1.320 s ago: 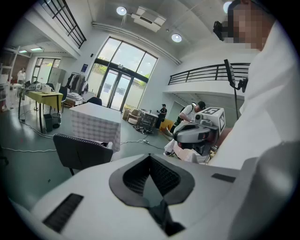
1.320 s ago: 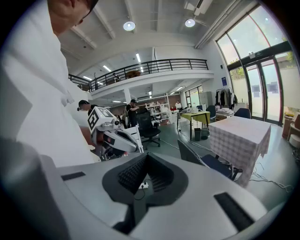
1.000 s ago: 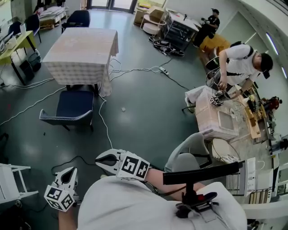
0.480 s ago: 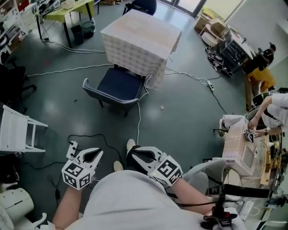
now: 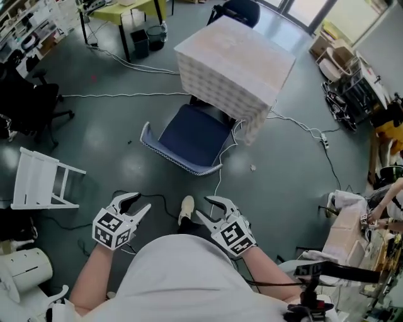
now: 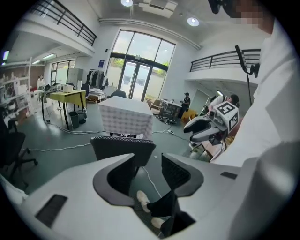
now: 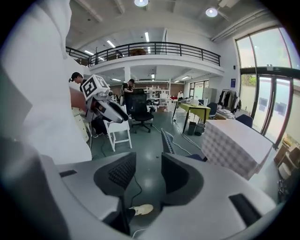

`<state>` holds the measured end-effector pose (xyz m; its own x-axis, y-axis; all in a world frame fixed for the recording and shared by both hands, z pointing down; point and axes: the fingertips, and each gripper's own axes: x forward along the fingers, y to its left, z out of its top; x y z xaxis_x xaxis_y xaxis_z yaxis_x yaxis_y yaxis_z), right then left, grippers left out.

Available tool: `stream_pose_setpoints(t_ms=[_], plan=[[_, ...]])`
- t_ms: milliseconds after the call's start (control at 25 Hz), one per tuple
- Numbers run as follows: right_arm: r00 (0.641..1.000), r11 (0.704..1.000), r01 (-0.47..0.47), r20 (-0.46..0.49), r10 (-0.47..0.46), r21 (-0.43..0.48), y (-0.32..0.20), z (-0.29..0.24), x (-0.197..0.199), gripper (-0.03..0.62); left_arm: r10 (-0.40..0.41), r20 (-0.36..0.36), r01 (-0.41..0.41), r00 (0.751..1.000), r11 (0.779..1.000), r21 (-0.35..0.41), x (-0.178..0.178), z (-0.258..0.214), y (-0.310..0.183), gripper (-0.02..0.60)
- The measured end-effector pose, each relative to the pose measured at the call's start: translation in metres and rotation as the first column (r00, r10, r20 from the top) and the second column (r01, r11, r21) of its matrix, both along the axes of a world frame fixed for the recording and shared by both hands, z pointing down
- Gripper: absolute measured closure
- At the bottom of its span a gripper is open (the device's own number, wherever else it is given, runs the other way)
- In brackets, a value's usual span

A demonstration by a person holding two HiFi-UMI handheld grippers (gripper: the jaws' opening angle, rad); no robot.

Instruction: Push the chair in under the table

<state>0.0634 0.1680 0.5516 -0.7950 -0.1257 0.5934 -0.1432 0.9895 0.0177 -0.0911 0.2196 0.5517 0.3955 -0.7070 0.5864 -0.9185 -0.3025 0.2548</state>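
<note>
A chair (image 5: 192,133) with a dark blue seat stands pulled out from a table (image 5: 236,55) draped in a white checked cloth, its backrest (image 5: 179,160) toward me. Both grippers hang low in front of my body, short of the backrest and touching nothing. My left gripper (image 5: 137,202) has its jaws opening with nothing between them. My right gripper (image 5: 206,208) is likewise opening and empty. The left gripper view shows the backrest (image 6: 123,143) beyond the left gripper (image 6: 148,164). The right gripper (image 7: 148,164) sees the chair (image 7: 168,140) edge-on beside the table (image 7: 236,145).
A white step stool (image 5: 44,182) stands left of the chair. Cables (image 5: 126,94) run across the floor and one passes the chair's right side. A black office chair (image 5: 25,100), a yellow-green desk (image 5: 123,6) and a cluttered bench (image 5: 349,220) ring the space. My shoe (image 5: 186,207) is below.
The chair and table have come closer and more central in view. Both grippers have moved forward and lower, and their jaws have gone from shut to apart.
</note>
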Motion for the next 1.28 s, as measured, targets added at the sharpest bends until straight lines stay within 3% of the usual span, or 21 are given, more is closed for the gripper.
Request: stream_pose_setpoints(t_ms=[120,200,320,440,560,760,880,1000,1120,1200,1280], plan=[[0.999,0.999,0.038,-0.033,-0.037,0.026,-0.031,0.012,-0.012,0.396,0.075,0.125,-0.074,0.989,0.997,-0.018,-0.015,0.002,-0.037,0.388],[0.996,0.996,0.067,-0.058,-0.063,0.057,-0.050,0.018,-0.024,0.370,0.137,0.219,-0.132,0.966,0.991,-0.035,-0.028,0.004,-0.062,0.369],[0.990,0.991,0.091,-0.118,-0.079,0.099,-0.075,0.031,-0.042,0.361,0.245,0.336,-0.228,0.909,0.970,-0.090,-0.048,0.015,-0.097,0.348],[0.978,0.989,0.111,-0.186,-0.091,0.100,-0.084,0.051,-0.060,0.358,0.388,0.410,-0.350,0.825,0.922,-0.167,-0.063,0.036,-0.123,0.325],[0.958,0.988,0.127,-0.270,-0.099,0.091,-0.090,0.078,-0.076,0.352,0.556,0.490,-0.500,0.671,0.828,-0.255,-0.075,0.064,-0.145,0.293],[0.910,0.992,0.102,-0.409,-0.064,0.073,-0.103,0.118,-0.092,0.352,0.751,0.532,-0.673,0.391,0.628,-0.391,-0.094,0.114,-0.168,0.275],[0.881,0.999,0.048,-0.472,-0.031,0.025,-0.104,0.133,-0.098,0.353,0.808,0.528,-0.740,0.262,0.520,-0.427,-0.101,0.135,-0.174,0.275],[0.847,1.000,0.003,-0.531,0.008,0.019,-0.105,0.142,-0.101,0.439,0.843,0.503,-0.783,0.193,0.441,-0.438,-0.105,0.149,-0.175,0.305],[0.828,0.997,-0.072,-0.555,0.079,0.035,-0.112,0.143,-0.102,0.491,0.854,0.491,-0.833,0.171,0.391,-0.391,-0.108,0.149,-0.182,0.466],[0.824,0.993,-0.107,-0.555,0.116,0.049,-0.117,0.142,-0.102,0.500,0.867,0.477,-0.859,0.147,0.351,-0.372,-0.108,0.148,-0.187,0.473],[0.823,0.990,-0.124,-0.550,0.140,0.066,-0.120,0.141,-0.102,0.505,0.880,0.451,-0.869,0.146,0.332,-0.367,-0.108,0.148,-0.188,0.482]])
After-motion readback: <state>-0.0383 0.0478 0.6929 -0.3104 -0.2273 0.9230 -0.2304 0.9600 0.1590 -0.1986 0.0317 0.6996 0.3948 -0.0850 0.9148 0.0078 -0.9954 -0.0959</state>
